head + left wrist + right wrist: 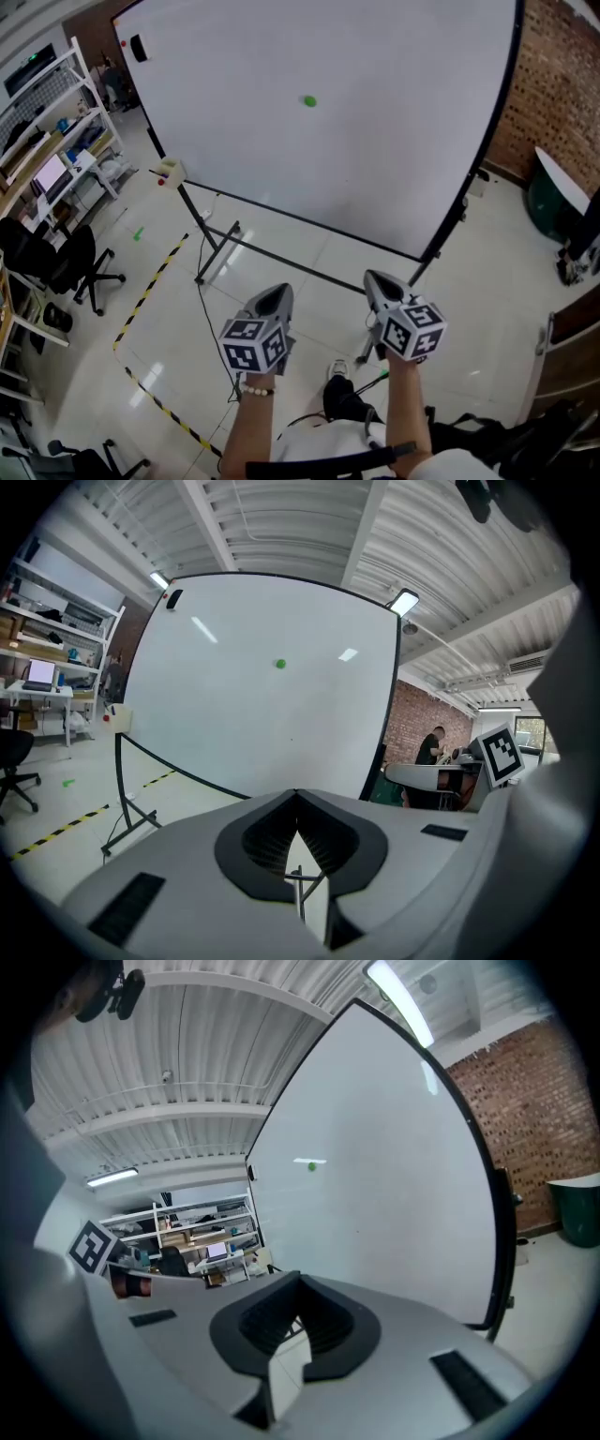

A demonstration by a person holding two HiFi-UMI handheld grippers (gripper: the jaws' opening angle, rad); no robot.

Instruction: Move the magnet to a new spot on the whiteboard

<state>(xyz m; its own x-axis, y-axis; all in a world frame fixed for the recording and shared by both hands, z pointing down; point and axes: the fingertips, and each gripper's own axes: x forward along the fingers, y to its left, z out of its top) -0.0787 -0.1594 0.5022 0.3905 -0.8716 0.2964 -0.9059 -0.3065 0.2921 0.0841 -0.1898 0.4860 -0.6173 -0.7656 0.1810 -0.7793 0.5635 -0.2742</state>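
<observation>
Green magnet sits on the whiteboard, upper middle of the white face, with bare board all round it. So there is plenty of room for a new spot. The only other things on the board are a black eraser and a small red dot, far off in the top-left corner. The board stands upright on a floor stand, so the magnet stays up by its own pull and likely has to be pinched off the face.

Left hand-held gripper and right hand-held gripper are both low in front of the person, pointing at the board but well apart from it. Each has its jaws together at the tips with nothing between them — empty, nothing carried.

My read: this is the approach, with the grab not yet begun. Whichever one goes for the magnet must first spread its jaws. The magnet sits high on the board, so the reach has to go up as well as forward.
</observation>
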